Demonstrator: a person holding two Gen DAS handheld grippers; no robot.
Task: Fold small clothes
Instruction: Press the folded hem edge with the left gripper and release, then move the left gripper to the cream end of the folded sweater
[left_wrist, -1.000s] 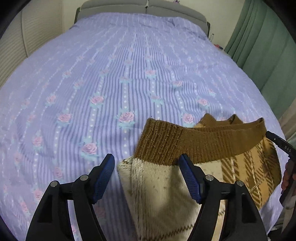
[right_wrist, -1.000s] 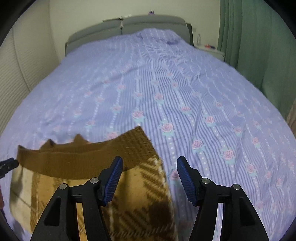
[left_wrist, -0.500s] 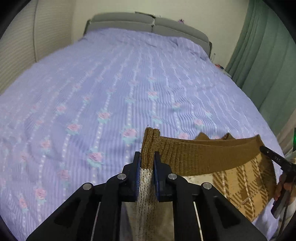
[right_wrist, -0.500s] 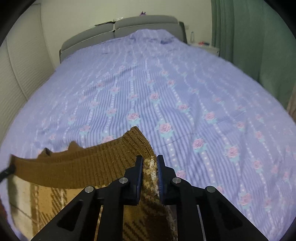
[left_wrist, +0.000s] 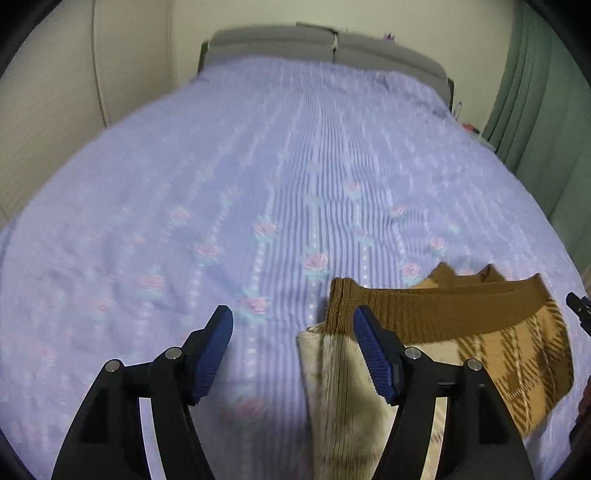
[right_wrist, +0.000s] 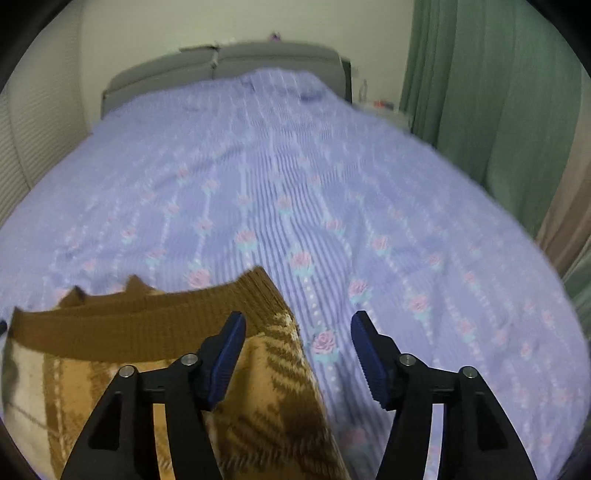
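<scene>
A small knitted sweater (left_wrist: 443, 314) with a brown ribbed band and a cream and tan check lies folded on the near part of the bed. My left gripper (left_wrist: 291, 321) hovers over its left corner. The jaws are opening, and the cream edge lies between them with no pad touching it. In the right wrist view the sweater (right_wrist: 129, 325) fills the lower left. My right gripper (right_wrist: 299, 325) hangs over its right corner, jaws also opening, with the checked edge just inside the left pad (right_wrist: 229, 354) and free of it.
The bed cover (left_wrist: 258, 166) is lilac with stripes and pink roses and stretches far ahead to a grey headboard (left_wrist: 325, 40). Green curtains (right_wrist: 498, 110) hang along the right side. A pale wall (left_wrist: 55, 92) runs along the left.
Both grippers were open, then shut on the sweater's two band corners half a second ago. Now both have let go and risen a little; the sweater lies on the cover.
</scene>
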